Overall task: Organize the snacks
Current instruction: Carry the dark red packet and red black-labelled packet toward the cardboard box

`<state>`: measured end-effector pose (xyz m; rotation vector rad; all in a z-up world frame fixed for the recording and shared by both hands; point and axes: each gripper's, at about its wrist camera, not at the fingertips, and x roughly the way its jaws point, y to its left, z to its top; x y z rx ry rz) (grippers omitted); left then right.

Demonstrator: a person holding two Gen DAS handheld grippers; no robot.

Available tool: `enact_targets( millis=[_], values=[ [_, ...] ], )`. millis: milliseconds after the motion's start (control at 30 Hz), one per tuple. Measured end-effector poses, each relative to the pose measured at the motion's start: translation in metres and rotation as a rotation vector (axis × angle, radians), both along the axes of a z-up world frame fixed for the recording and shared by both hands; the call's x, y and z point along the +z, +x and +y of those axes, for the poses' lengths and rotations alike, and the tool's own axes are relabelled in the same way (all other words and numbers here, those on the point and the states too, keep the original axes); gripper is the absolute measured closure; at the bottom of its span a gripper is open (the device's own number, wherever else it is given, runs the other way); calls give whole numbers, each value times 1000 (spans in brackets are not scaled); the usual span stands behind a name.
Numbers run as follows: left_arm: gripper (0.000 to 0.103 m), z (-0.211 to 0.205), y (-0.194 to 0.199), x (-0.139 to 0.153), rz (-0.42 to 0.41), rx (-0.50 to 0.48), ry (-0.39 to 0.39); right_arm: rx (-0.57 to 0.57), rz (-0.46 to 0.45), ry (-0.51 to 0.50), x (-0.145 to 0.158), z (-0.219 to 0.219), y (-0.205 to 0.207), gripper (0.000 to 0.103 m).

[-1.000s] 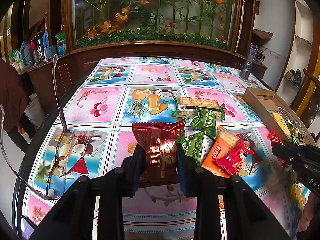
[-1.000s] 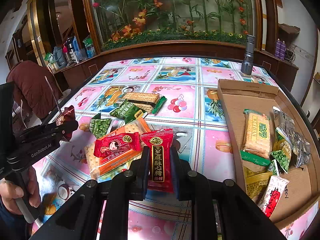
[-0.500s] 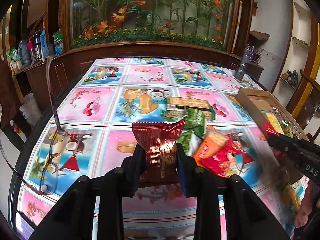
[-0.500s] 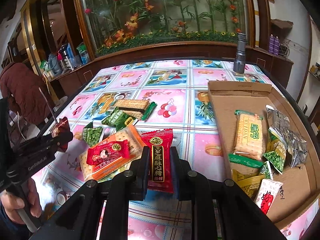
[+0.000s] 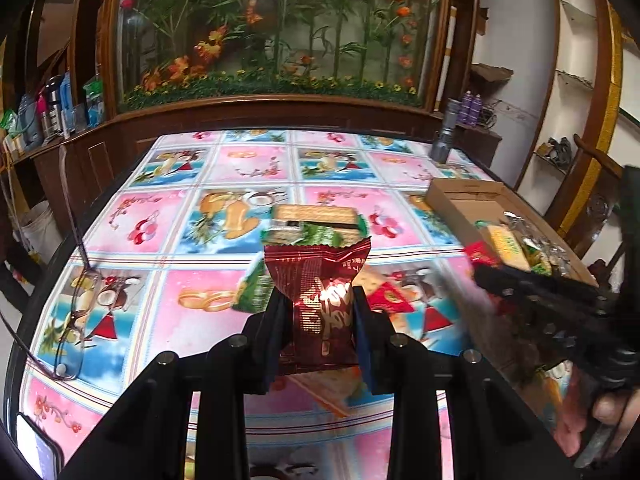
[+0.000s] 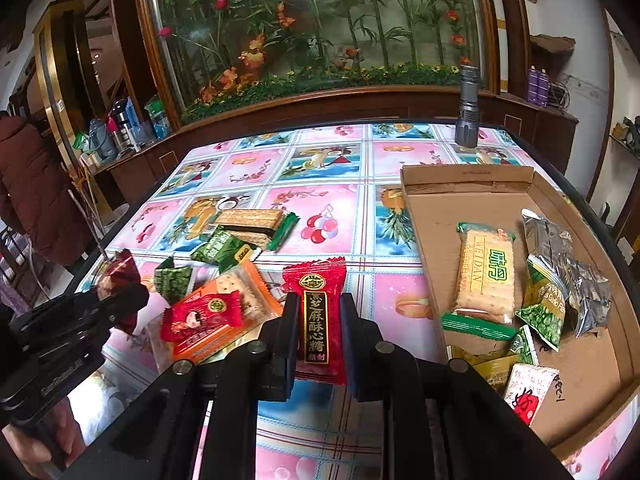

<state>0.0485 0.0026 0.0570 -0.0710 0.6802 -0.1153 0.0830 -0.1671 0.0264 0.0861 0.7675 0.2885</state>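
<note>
Looked like a lived-in home, probably a dining or sitting room. Beyond the fingers stood a carved dark-wood cabinet [image 6: 320, 100] framing a glass panel of artificial flowers and bamboo [image 6: 320, 20]. Below the fingers lay a tabletop [image 6: 320, 168] in a bright fruit-print cloth. To the left, a sideboard cluttered with flasks and bottles [image 6: 120, 128]; to the right, wall shelves [image 5: 576, 80] and a wooden chair [image 5: 592, 200].

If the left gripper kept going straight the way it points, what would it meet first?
Probably the green pea packet in the loose pile just beyond the dark red snack that the left gripper holds; depth is uncertain.
</note>
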Motion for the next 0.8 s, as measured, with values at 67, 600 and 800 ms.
enact_targets(
  millis=[67, 600, 800],
  values=[
    [73, -5, -2, 2, -9, -21, 3, -20, 10, -3, -4, -1, 1, 83],
    [73, -19, -25, 18, -49, -139, -63, -95, -22, -8, -5, -8, -2, 83],
    [73, -24, -31, 21, -52, -168, -70, -97, -29, -11, -6, -7, -4, 83]
  ],
)
